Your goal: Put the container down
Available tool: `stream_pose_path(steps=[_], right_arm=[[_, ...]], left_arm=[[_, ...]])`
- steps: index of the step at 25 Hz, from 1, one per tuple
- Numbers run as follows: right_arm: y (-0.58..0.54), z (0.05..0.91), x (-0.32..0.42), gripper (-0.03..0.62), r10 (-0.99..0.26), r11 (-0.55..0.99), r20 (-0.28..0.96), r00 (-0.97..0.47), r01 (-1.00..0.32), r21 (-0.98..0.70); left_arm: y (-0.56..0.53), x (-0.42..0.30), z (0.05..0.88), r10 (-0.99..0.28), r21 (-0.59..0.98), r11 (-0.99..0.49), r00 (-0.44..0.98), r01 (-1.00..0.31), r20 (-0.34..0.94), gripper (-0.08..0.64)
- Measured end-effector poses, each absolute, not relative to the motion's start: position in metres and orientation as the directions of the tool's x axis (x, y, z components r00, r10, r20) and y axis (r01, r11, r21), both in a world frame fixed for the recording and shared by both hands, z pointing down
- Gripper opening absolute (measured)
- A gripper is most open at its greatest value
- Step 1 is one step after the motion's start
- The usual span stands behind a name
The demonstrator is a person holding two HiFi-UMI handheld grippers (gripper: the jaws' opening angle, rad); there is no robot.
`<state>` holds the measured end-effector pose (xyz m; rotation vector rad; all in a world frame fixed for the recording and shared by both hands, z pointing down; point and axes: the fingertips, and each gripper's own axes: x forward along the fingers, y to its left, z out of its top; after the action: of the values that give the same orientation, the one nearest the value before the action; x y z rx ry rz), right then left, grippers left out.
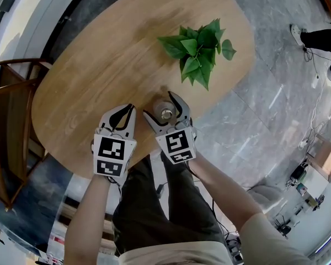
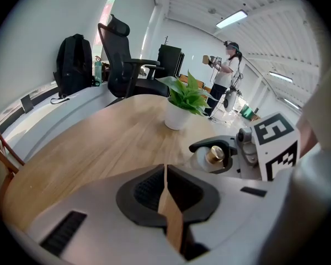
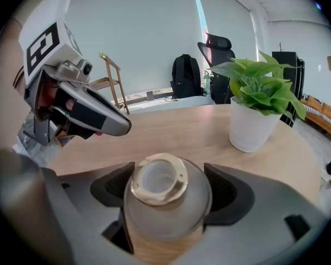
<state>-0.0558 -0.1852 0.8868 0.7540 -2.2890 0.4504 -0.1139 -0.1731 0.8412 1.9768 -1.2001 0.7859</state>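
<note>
Oval wooden bench carries just two things: one potted plant and one frosted container with a gold neck. The right gripper has its jaws closed round the container's body, by the bench's near edge; whether its base touches the wood, I can't quite tell. The left gripper, just beside, has its jaws pressed together, empty.

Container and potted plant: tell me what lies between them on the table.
Nothing. In the right gripper view, only bare table shows between the container and the potted plant.
</note>
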Motion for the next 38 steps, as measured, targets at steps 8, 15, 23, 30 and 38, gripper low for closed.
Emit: stream_pose_path(steps=[8,15,23,30,38], right_arm=[[-0.184,0.841,-0.054,0.341,-0.369,0.761,0.719,-0.589,-0.636,-0.130],[-0.186,0.772,-0.053,0.339,-0.382,0.740,0.712,-0.589,-0.656,-0.146],[-0.201,0.662,-0.048,0.213,-0.466,0.700,0.660,-0.590,-0.701,-0.133],[-0.209,0.556,-0.049,0.142,-0.519,0.688,0.592,-0.616,-0.712,-0.137],[-0.217,0.434,-0.030,0.075,-0.614,0.650,0.485,-0.622,-0.748,-0.135]], left_arm=[[-0.172,-0.120,0.795,-0.517,0.186,-0.361,0.362,-0.914,0.776,0.018],[-0.173,-0.130,0.730,-0.560,0.156,-0.358,0.345,-0.921,0.753,0.018],[-0.176,-0.133,0.635,-0.619,0.144,-0.335,0.333,-0.931,0.712,0.018],[-0.180,-0.139,0.539,-0.694,0.126,-0.333,0.333,-0.935,0.638,0.018],[-0.184,-0.136,0.428,-0.764,0.071,-0.366,0.344,-0.928,0.545,0.018]])
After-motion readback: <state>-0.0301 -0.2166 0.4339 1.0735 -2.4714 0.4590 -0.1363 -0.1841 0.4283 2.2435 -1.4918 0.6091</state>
